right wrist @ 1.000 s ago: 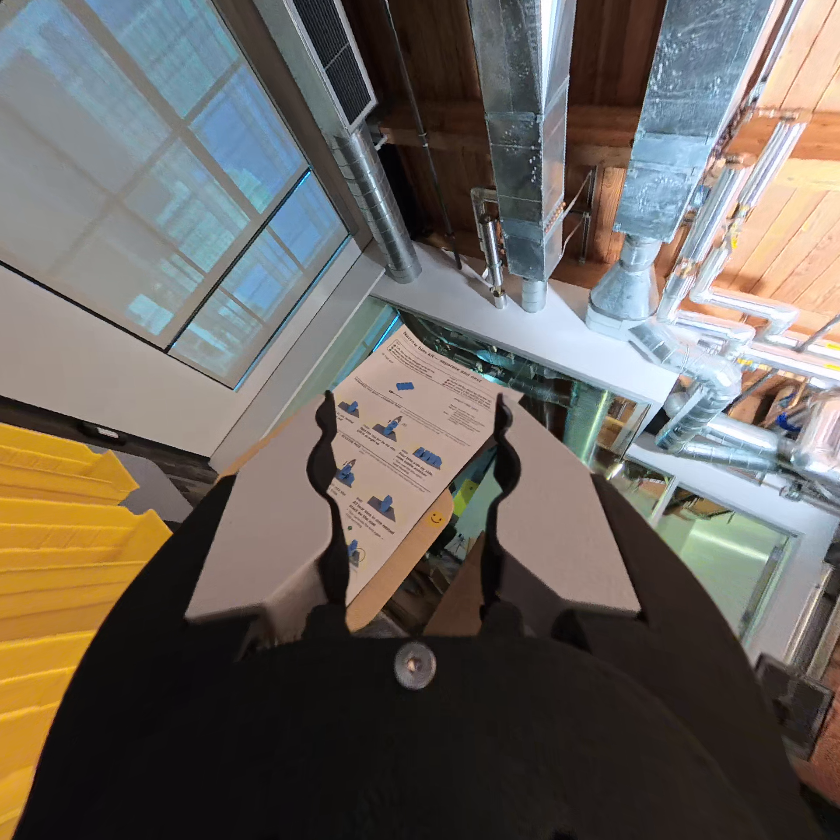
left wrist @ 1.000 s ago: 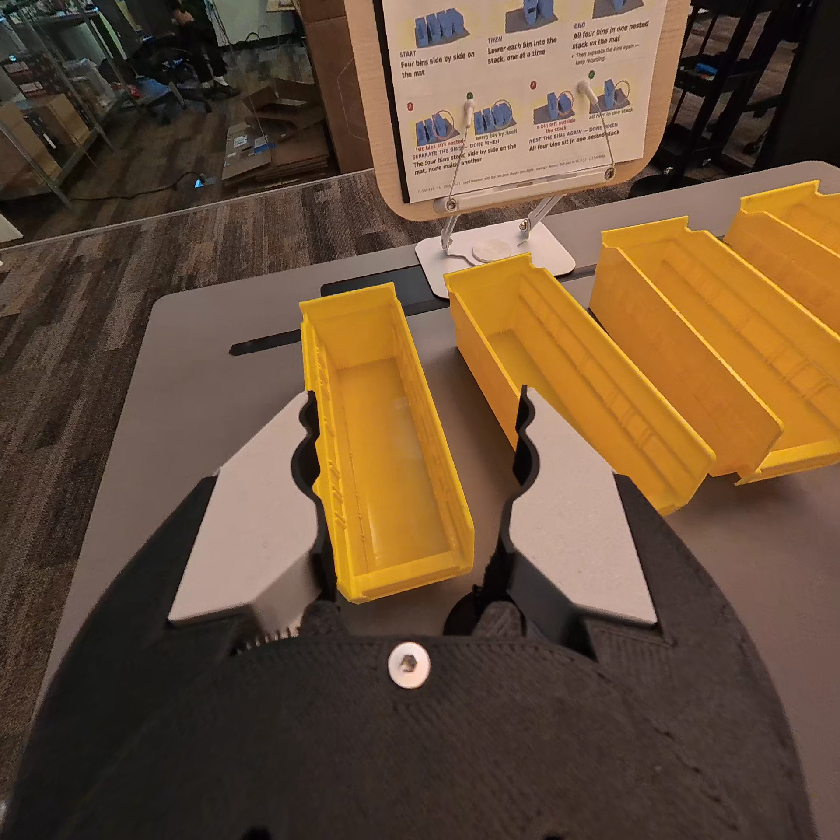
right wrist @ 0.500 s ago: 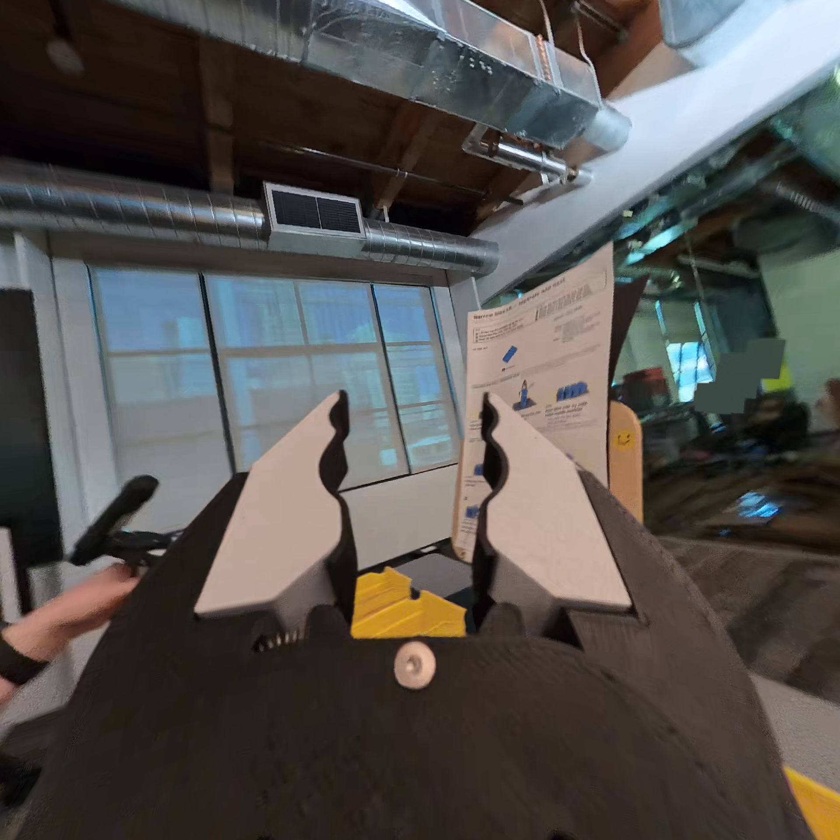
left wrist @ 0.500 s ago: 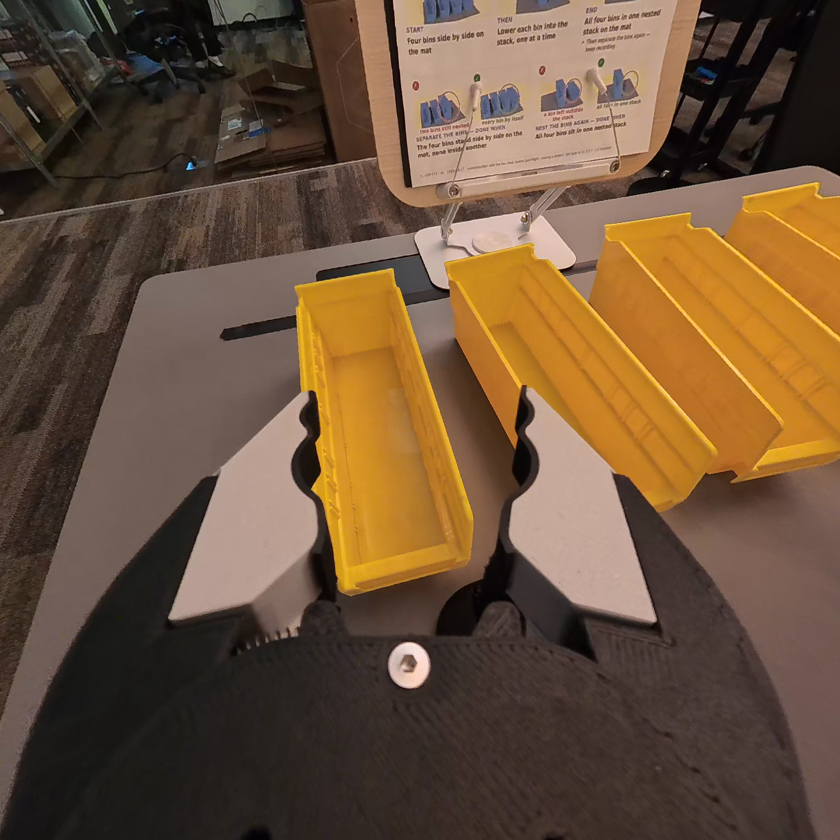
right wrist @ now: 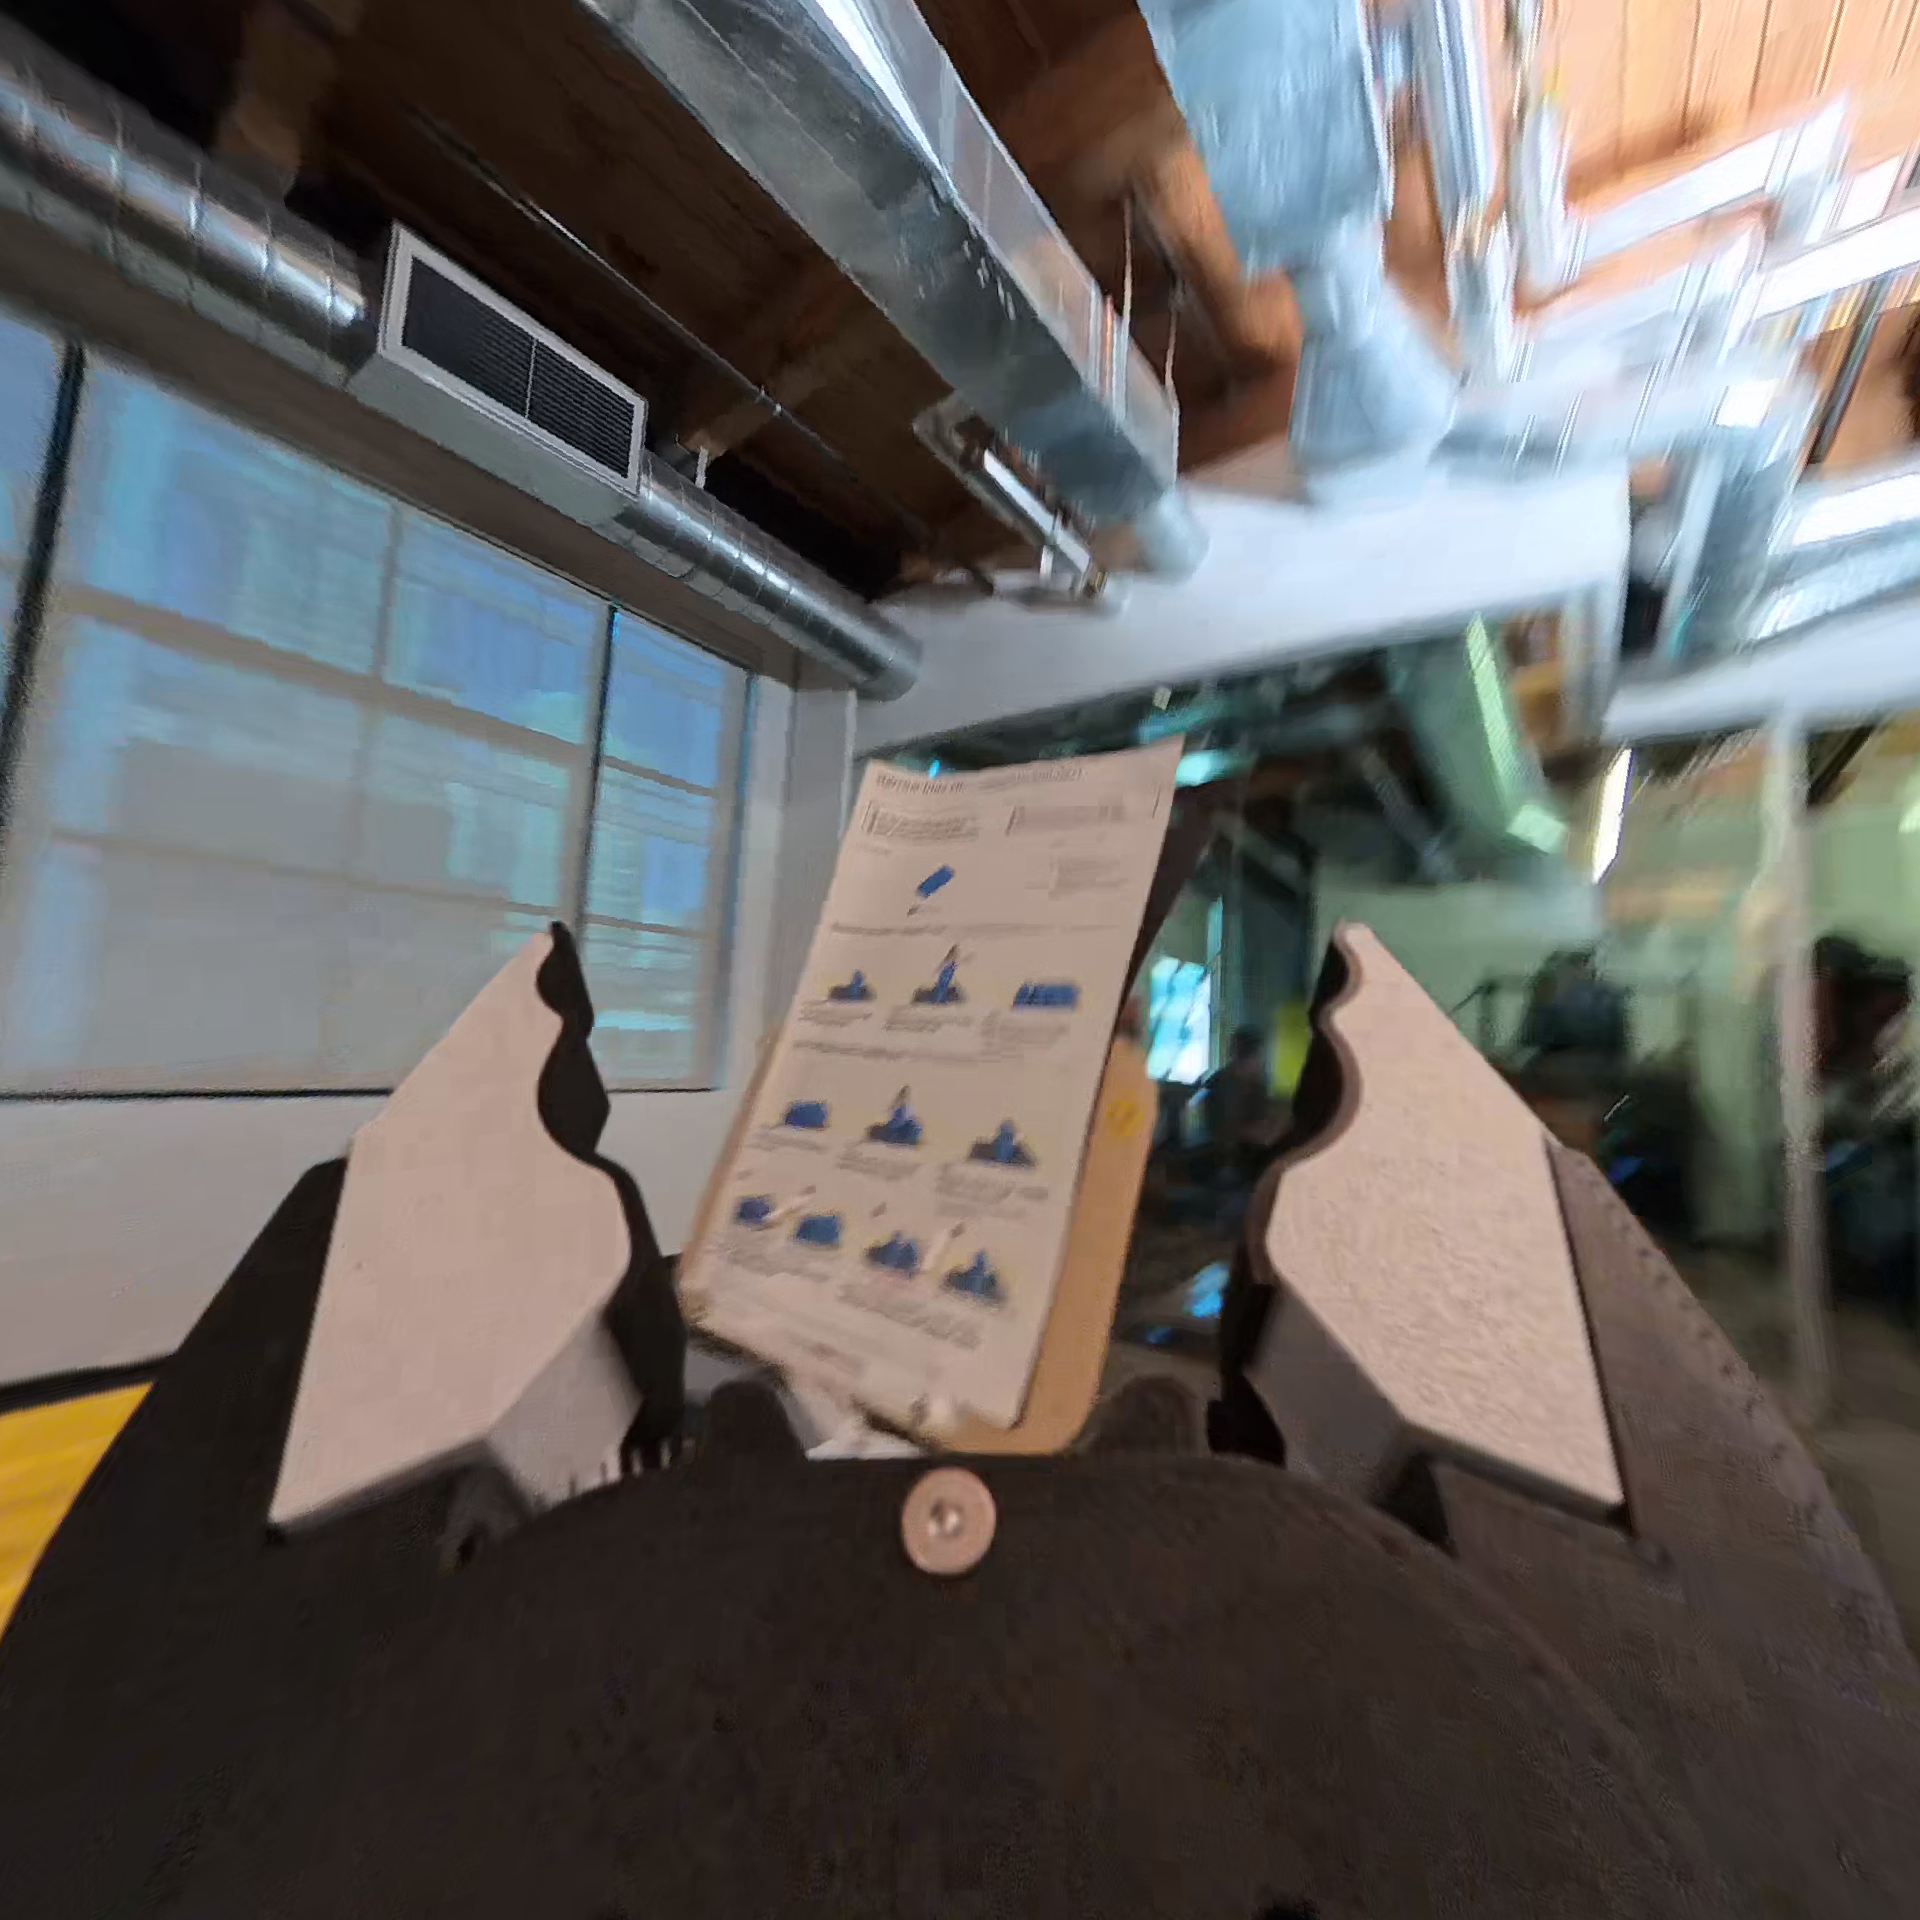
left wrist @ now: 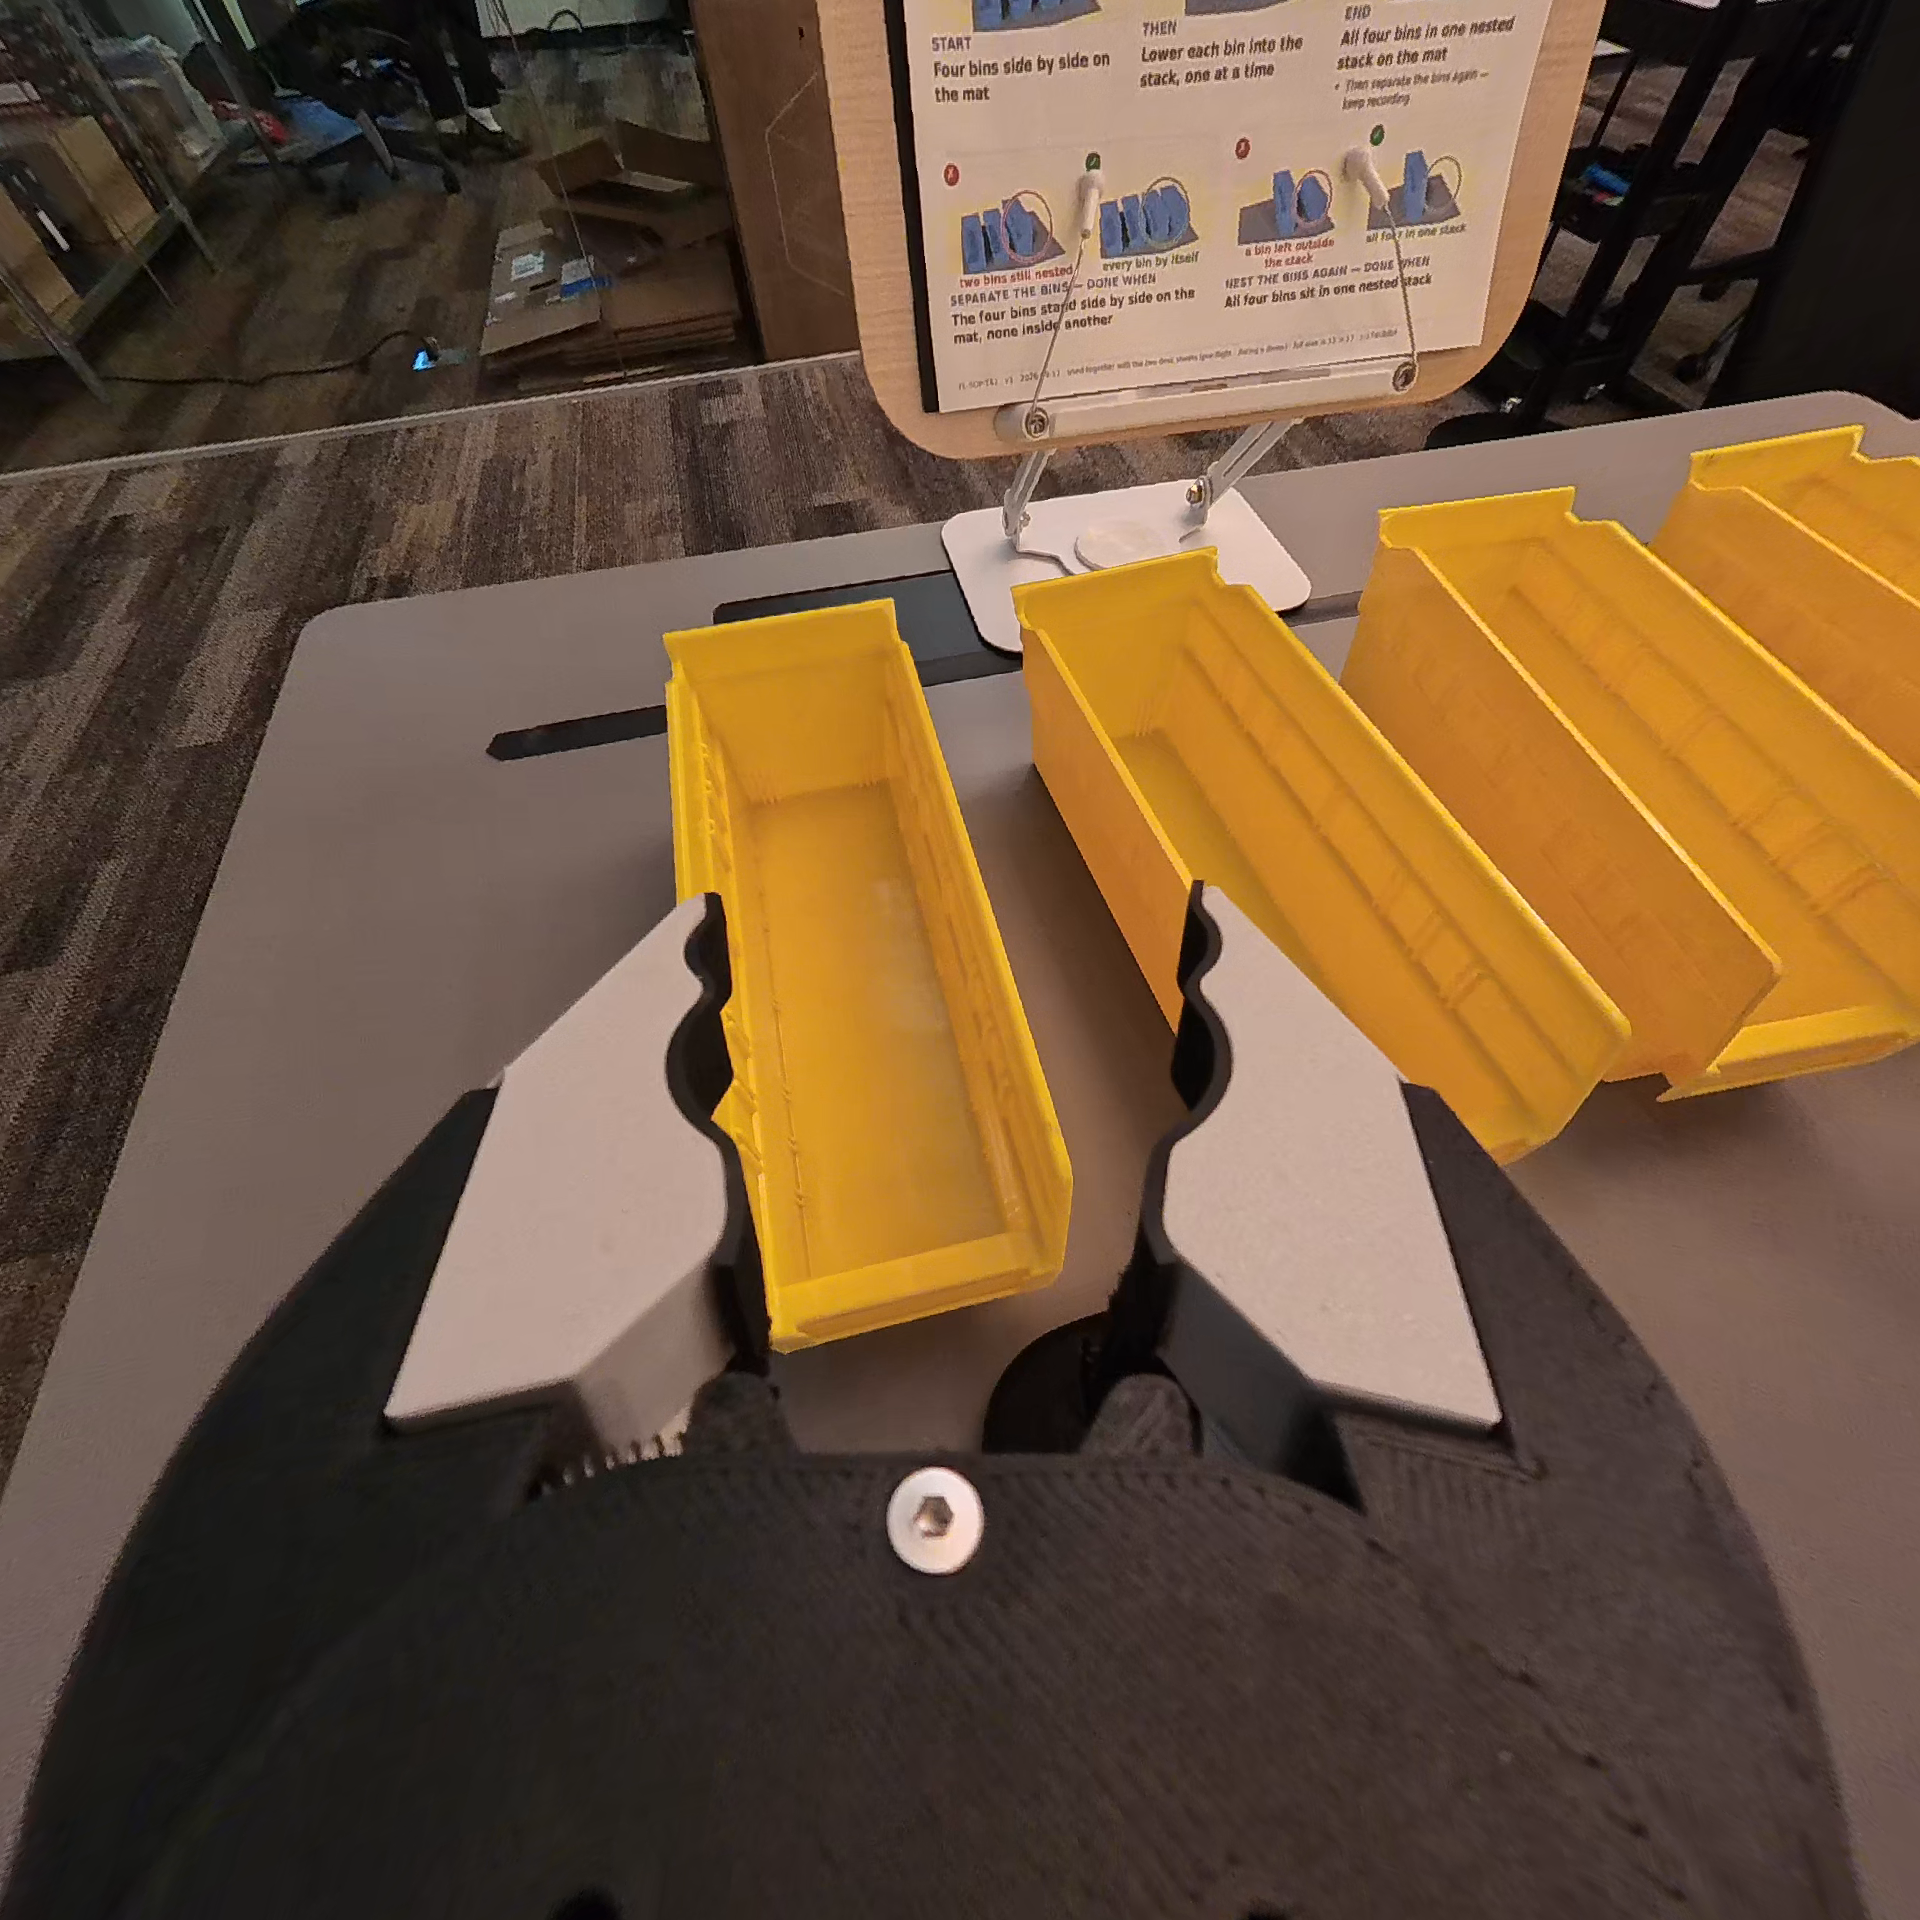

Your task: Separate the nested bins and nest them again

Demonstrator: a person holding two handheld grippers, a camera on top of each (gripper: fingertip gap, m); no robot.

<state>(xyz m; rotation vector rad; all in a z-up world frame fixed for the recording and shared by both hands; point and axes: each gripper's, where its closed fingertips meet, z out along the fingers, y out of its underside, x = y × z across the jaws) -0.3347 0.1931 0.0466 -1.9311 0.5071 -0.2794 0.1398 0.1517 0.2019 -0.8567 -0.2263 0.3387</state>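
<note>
Straddling yellow bin (left wrist: 873, 966), unclamped

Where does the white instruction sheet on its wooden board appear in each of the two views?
Left wrist view: white instruction sheet on its wooden board at top centre, beyond the yellow plastic bins.
Right wrist view: centre, between the open fingers, blurred.
Shared landmark: yellow plastic, lower left there.

4 yellow bins (left wrist: 862, 935) stand on the grey table (left wrist: 416, 883); beyond the table, the carpet (left wrist: 156, 623) shows mottled brown-grey blocks.
</note>
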